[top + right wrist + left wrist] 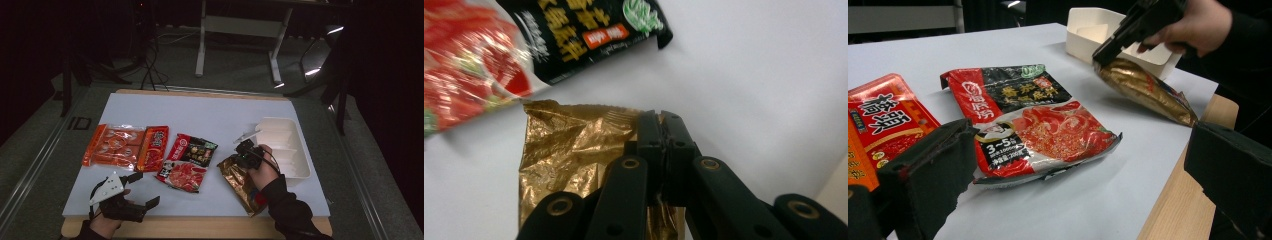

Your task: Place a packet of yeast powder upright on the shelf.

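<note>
A crinkled gold foil bag [241, 184] lies at the front right of the white mat, beside the tray. My right gripper [246, 150] is shut on its upper edge. In the right gripper view the two jaws meet on the foil's top corner [663, 117], with the gold foil bag [569, 150] hanging below them. In the left gripper view that end of the gold foil bag [1148, 90] is raised off the mat while its far end rests on the mat. My left gripper [142, 189] stands open near the front left edge, nothing between its jaws.
A red-and-black hotpot packet [187, 162] lies mid-table, close to the gold bag. An orange packet [112, 147] and a red packet [155, 147] lie at the left. A white divided tray [301, 150] stands at the right edge. The wooden table edge [200, 226] runs along the front.
</note>
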`<state>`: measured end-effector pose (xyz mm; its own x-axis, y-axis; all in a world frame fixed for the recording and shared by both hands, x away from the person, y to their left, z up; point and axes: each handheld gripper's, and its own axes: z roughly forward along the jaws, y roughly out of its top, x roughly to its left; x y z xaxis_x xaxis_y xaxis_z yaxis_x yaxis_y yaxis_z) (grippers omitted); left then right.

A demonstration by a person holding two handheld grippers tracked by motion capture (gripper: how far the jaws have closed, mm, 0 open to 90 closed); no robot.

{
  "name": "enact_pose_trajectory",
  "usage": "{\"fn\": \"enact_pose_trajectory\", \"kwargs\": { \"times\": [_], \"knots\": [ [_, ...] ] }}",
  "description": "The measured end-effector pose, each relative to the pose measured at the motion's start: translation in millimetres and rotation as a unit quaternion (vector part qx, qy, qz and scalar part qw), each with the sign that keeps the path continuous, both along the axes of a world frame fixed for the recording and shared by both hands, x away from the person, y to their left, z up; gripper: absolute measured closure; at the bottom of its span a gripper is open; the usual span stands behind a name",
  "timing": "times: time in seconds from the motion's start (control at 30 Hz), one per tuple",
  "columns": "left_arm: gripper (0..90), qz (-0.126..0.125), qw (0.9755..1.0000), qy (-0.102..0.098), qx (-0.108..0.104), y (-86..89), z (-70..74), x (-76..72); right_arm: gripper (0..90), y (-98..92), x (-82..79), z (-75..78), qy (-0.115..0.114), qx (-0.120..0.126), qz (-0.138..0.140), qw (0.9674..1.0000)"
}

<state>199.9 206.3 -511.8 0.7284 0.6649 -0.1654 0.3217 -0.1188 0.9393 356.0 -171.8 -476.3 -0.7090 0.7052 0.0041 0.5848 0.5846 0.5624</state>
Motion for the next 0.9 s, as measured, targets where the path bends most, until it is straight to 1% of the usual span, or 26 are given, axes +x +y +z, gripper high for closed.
{"fn": "enact_pose_trajectory", "kwargs": {
  "times": [0.03,0.07,0.13,0.17,0.2,0.27,0.33,0.43,0.47,0.5,0.57,0.63,0.67,0.73,0.77,0.83,0.9],
  "knots": [
    [0.9,0.000,1.0000,0.000,0.001,-0.1,-0.1,0.1,89.0,-2.6,-1.6,4.6,-0.006,0.009,-0.002,0.9999],
    [0.9,0.000,1.0000,0.000,0.000,-0.2,0.0,0.3,88.9,-5.0,-3.0,9.2,-0.005,0.017,0.000,0.9998],
    [0.9,-0.001,1.0000,0.000,-0.002,-0.7,-0.1,0.2,89.0,-9.3,-7.0,18.9,-0.018,0.028,0.001,0.9994],
    [0.9,-0.002,1.0000,0.000,0.000,-1.1,-0.3,0.1,89.0,-10.2,-7.9,21.6,-0.016,0.031,0.003,0.9994],
    [0.9,-0.002,1.0000,0.001,0.001,-1.5,-0.4,0.0,89.0,-11.7,-10.2,25.8,-0.020,0.038,0.003,0.9991],
    [0.9,-0.002,1.0000,0.001,0.000,-1.7,-0.2,0.0,89.0,-12.4,-13.7,31.1,-0.022,0.040,0.008,0.9989],
    [0.9,-0.002,1.0000,0.000,0.000,-1.8,-0.1,-0.3,89.0,-13.7,-17.6,36.3,-0.026,0.052,0.012,0.9982],
    [0.9,-0.001,1.0000,0.001,0.000,-1.8,-0.3,0.0,89.1,-15.1,-22.8,44.2,-0.035,0.062,0.021,0.9973],
    [0.9,-0.001,1.0000,0.001,-0.001,-1.8,-0.2,0.0,89.1,-15.9,-24.6,48.0,-0.036,0.070,0.024,0.9966],
    [0.9,-0.001,1.0000,0.001,-0.001,-1.9,-0.2,0.0,89.1,-16.0,-25.8,50.3,-0.039,0.073,0.025,0.9963],
    [0.9,-0.003,1.0000,0.001,0.004,-2.0,-0.6,0.0,89.2,-16.5,-28.9,58.5,-0.049,0.079,0.031,0.9952],
    [0.9,-0.001,1.0000,0.001,0.001,-2.1,-0.4,0.0,89.2,-16.7,-30.9,66.1,-0.060,0.086,0.033,0.9940],
    [0.9,-0.001,1.0000,0.001,-0.001,-2.0,-0.2,0.0,89.2,-16.9,-31.3,68.9,-0.061,0.089,0.033,0.9936],
    [0.9,-0.003,1.0000,0.000,0.004,-2.1,-0.5,0.0,89.2,-17.7,-31.8,76.5,-0.071,0.102,0.031,0.9917],
    [0.9,-0.003,1.0000,0.001,0.004,-2.1,-0.7,0.0,89.2,-17.6,-31.8,79.7,-0.074,0.104,0.031,0.9913],
    [0.9,-0.002,1.0000,0.000,0.000,-2.0,-0.2,0.0,89.2,-18.6,-31.0,84.3,-0.083,0.119,0.026,0.9890],
    [0.9,-0.002,1.0000,0.000,0.000,-2.1,-0.3,-0.1,89.3,-17.7,-30.9,89.3,-0.091,0.124,0.026,0.9877]
  ]
}}
